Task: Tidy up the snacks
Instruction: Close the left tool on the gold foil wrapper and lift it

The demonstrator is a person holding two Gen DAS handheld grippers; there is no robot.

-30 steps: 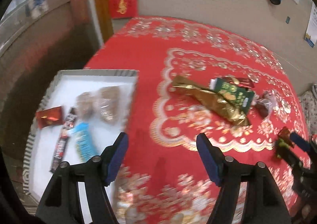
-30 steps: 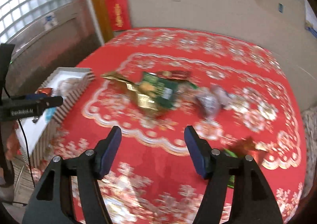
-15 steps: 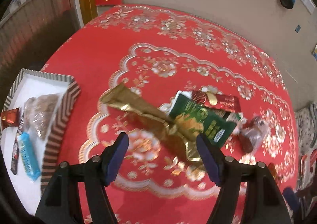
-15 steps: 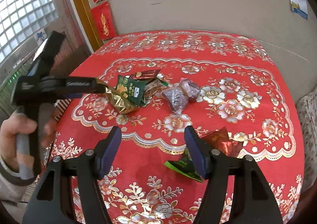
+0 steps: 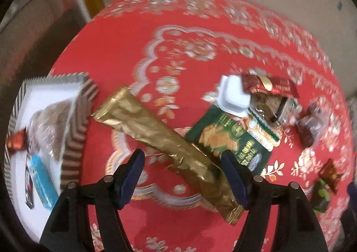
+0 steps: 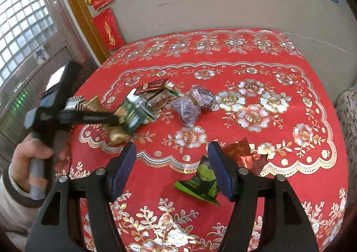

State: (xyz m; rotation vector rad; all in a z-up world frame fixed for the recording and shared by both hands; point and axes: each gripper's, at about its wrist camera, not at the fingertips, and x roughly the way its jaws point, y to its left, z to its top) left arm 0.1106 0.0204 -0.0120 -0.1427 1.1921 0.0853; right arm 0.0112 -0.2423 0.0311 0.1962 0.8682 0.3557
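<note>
Red tablecloth (image 6: 223,73); green packet's (image 5: 232,138) print unreadable.

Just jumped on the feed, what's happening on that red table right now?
A person is sorting snacks into a striped tray at the table's left edge, which already holds a few. The left tool is open, lowered over the long gold packet beside the green packet, not gripping yet. The right tool is open too, above a small green wrapper and red wrapper.
</note>
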